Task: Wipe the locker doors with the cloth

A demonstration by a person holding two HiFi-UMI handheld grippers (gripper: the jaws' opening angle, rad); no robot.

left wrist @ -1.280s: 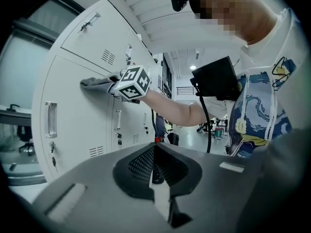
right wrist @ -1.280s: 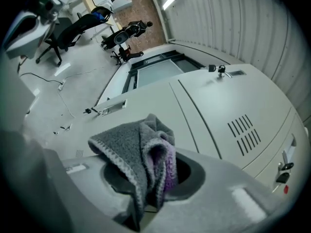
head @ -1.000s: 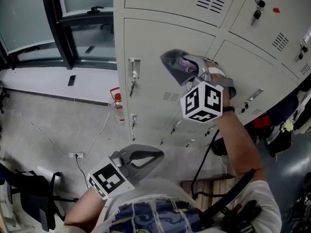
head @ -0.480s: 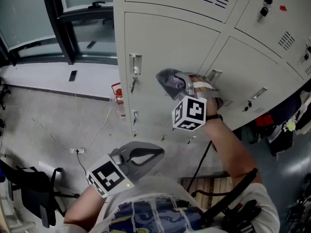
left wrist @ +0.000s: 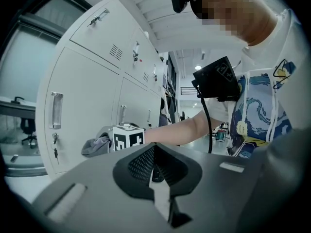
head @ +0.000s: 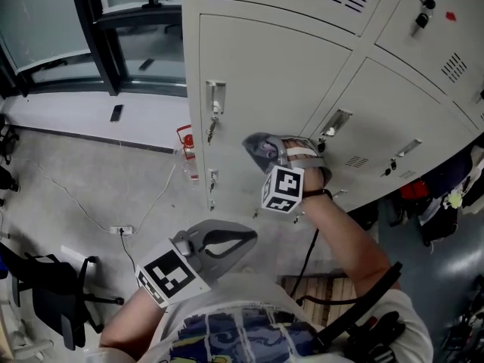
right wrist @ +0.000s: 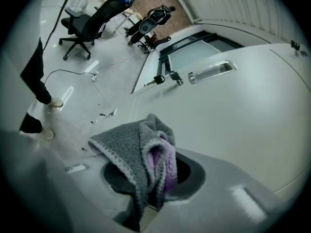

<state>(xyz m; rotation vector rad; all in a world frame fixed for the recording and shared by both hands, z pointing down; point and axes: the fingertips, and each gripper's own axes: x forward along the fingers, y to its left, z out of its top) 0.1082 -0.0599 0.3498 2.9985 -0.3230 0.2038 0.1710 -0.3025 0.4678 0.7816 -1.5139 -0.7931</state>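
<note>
Grey fluffy cloth [right wrist: 141,149], with a purple side folded inside, is the thing I have to handle. It looks soft and light, so I think it bends and bunches up easily. It could slip out if I held only a thin edge. The best place to hold it is a thick folded bunch, and that is how it is held now. My right gripper [head: 269,150] has its jaws squeezed on that bunch, and the rest of the cloth sticks out past the tips like a little pad. In the head view the pad sits at the lower part of a pale locker door [head: 265,66]. It is between the metal handle [head: 215,98] at the door's left edge and the slanted handle [head: 335,121] on the next door. It looks like it touches the metal, but I cannot be sure. My left gripper [head: 242,240] hangs low near my body, well apart from the lockers, with its jaws pressed together on nothing. The door looks hard and smooth, so I think the cloth will slide well with a light push.
</note>
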